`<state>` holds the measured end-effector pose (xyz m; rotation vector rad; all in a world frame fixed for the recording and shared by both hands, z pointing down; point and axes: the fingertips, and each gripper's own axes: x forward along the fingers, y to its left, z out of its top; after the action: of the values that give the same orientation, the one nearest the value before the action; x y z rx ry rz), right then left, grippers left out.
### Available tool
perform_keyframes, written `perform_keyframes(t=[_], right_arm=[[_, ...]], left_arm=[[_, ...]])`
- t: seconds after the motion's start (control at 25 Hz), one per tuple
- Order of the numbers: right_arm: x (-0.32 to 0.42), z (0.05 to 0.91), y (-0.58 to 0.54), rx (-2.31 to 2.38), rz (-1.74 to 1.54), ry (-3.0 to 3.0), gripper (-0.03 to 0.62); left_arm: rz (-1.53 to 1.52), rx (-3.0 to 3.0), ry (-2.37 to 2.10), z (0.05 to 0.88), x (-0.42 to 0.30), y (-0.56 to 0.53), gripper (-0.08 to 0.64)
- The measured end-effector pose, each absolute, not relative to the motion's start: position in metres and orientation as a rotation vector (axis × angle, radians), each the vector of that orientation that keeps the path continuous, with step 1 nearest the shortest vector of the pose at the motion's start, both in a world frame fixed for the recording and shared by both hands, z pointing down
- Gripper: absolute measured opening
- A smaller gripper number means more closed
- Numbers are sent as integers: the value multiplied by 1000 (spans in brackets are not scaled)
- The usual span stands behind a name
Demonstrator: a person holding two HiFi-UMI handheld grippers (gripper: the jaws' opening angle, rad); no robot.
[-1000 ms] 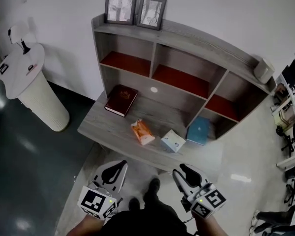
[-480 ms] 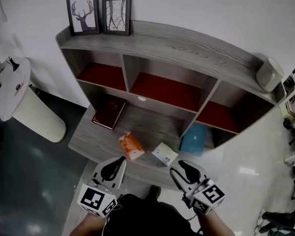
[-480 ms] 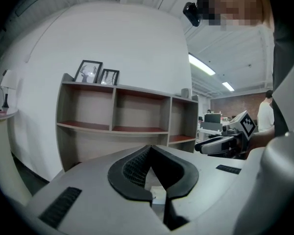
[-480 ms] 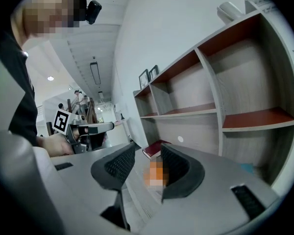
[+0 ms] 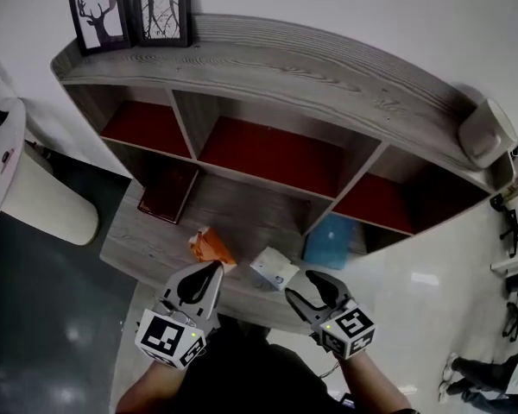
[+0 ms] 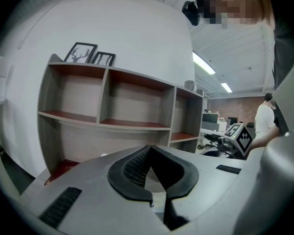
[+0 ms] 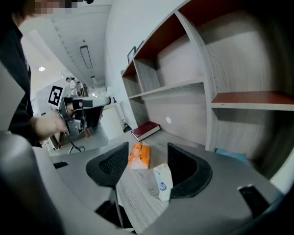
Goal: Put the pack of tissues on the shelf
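The left gripper (image 6: 152, 182) fills the near foreground, its two dark jaws closed tight together with nothing between them. Beyond it stands a grey wooden shelf (image 6: 175, 111) with three open compartments side by side over reddish boards. On its top, at the left, stands a framed deer picture (image 6: 80, 52) with a second frame (image 6: 103, 58) just beside it. A small pale object (image 6: 188, 85) sits at the right end. Far right, a person in white (image 6: 263, 121) stands under ceiling lights (image 6: 203, 65)

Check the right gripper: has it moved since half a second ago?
Yes. The right gripper has closed in on the desk, toward the white pack. Its fingers have just been opening; the pack shows ahead between them, ungripped.
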<state>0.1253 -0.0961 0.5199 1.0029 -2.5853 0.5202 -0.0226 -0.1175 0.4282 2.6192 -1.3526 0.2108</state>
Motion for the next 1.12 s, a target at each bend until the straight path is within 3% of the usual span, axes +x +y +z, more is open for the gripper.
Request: perform_keyframes(t=[0.36,0.72,1.12], right_arm=[[117,606,-117,911,546,-2393,249],[114,691,-129,843,520,-2201,253],[107,723,-133,782,468,-2060,252]], left_arm=[[261,2615,-1240,463,-10,-144,12],[256,2600,-1183,488,-9,-162,12],[262,2603,-1169,483,-18,-163,12]])
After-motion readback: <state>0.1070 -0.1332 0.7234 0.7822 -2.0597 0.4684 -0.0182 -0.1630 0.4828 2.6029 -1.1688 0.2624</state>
